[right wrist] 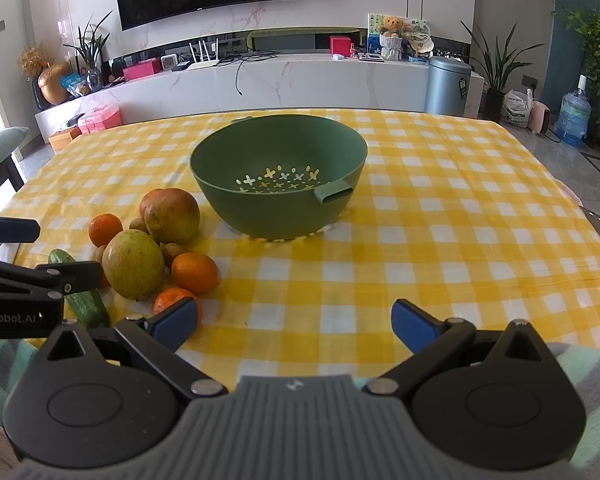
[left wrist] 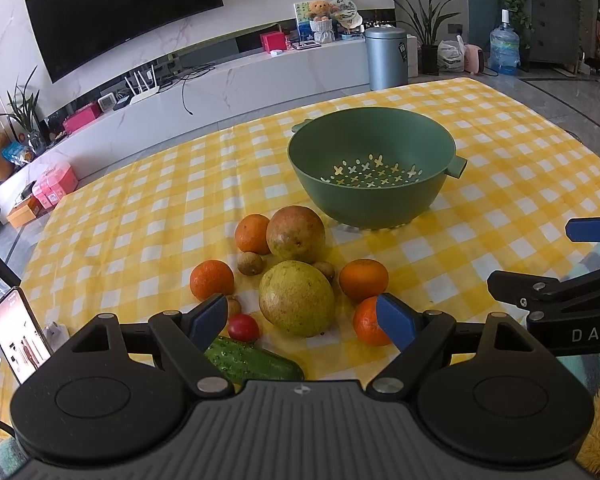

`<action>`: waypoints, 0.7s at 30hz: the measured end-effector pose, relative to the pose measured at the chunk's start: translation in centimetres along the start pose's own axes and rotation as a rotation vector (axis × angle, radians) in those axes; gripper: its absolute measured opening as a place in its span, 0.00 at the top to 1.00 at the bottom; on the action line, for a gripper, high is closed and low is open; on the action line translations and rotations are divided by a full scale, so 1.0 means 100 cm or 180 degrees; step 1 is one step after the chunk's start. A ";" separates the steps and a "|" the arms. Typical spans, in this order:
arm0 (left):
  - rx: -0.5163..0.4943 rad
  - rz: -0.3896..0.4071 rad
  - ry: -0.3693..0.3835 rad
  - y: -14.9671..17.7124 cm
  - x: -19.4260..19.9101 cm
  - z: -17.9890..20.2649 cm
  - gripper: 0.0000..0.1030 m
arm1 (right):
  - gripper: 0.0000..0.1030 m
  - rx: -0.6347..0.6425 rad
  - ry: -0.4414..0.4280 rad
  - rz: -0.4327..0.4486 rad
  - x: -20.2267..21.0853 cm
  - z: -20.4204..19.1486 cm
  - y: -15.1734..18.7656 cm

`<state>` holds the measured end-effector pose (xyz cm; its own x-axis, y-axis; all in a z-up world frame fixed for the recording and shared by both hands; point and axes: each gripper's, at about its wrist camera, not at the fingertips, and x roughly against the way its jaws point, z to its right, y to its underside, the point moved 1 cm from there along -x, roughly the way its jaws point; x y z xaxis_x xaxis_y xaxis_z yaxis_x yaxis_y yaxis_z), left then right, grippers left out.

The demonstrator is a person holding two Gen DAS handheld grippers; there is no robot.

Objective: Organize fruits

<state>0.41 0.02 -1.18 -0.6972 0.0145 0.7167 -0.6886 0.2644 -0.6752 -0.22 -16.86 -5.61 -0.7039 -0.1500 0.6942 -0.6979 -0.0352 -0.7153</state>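
Fruits lie heaped on the checked tabletop (left wrist: 140,208), none yet in the green colander (left wrist: 374,168), which stands empty at one o'clock from the heap. Left to right in the left wrist view: an orange (left wrist: 212,280), a cherry tomato (left wrist: 244,328), a cucumber (left wrist: 256,362), the big yellow-green fruit (left wrist: 296,300), two more oranges (left wrist: 364,280). Left claw (left wrist: 302,320) gapes wide over them, holding nothing; right claw (right wrist: 296,328), equally wide and empty, hovers over bare cloth. Risk: round fruit packed this tightly may roll when a neighbour is nudged.
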 end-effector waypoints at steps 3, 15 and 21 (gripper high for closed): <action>0.0007 0.0001 0.0002 0.000 0.000 0.000 0.04 | 0.04 0.0002 0.0002 -0.0005 0.000 0.000 0.000; 0.0013 -0.0011 -0.0002 0.000 0.000 -0.001 0.04 | 0.04 0.0001 0.0011 -0.0015 -0.001 0.000 0.001; 0.0022 -0.0031 -0.0009 0.001 -0.001 0.000 0.04 | 0.04 0.0001 0.0010 -0.0018 -0.001 0.000 0.001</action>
<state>0.41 0.03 -1.29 -0.6910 0.0093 0.7228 -0.6966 0.2580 -0.6694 -0.21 -16.80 -5.74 -0.7003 -0.1465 0.6986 -0.7020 -0.0363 -0.7113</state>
